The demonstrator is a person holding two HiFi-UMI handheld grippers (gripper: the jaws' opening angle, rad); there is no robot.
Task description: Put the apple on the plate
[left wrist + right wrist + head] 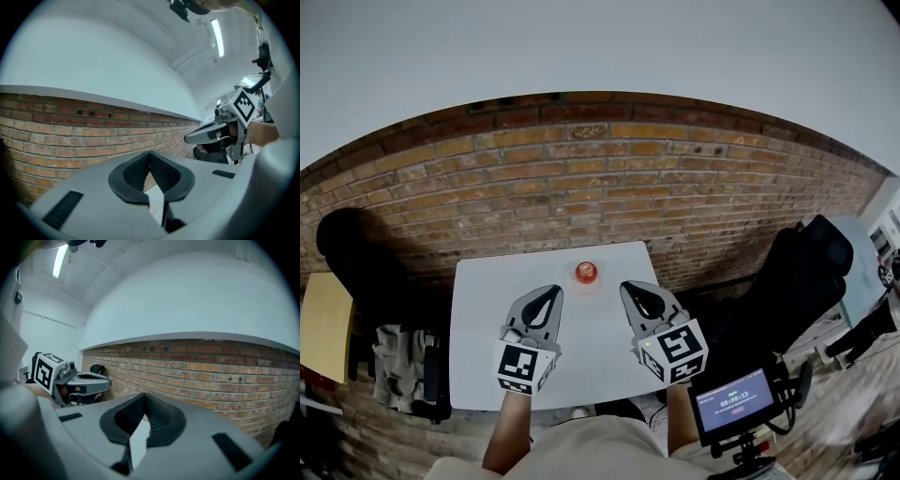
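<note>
**Left gripper (551,294) and right gripper (632,289) closed on nothing; apple (586,273) near the far table edge**

Head view: both grippers hang side by side over the white table (478,328), jaws together, nothing between them. I see the apple just beyond their tips and between them, close to the table edge that faces the brick wall (581,178). I make out no plate. A white one under the apple would hardly show on this top, so I cannot say whether the apple already sits on one.

Left gripper view: the pads (164,176) meet at the tip and are empty. The apple is out of frame.

Right gripper view: the pads meet likewise, empty. The apple is out of frame here too.

Hazards, as I judge them:
- Closed jaws that advance would shove the round apple rather than grasp it, and it could roll over the far edge.
- Neither gripper camera shows the apple, so any alignment rests on the head view alone.
</note>
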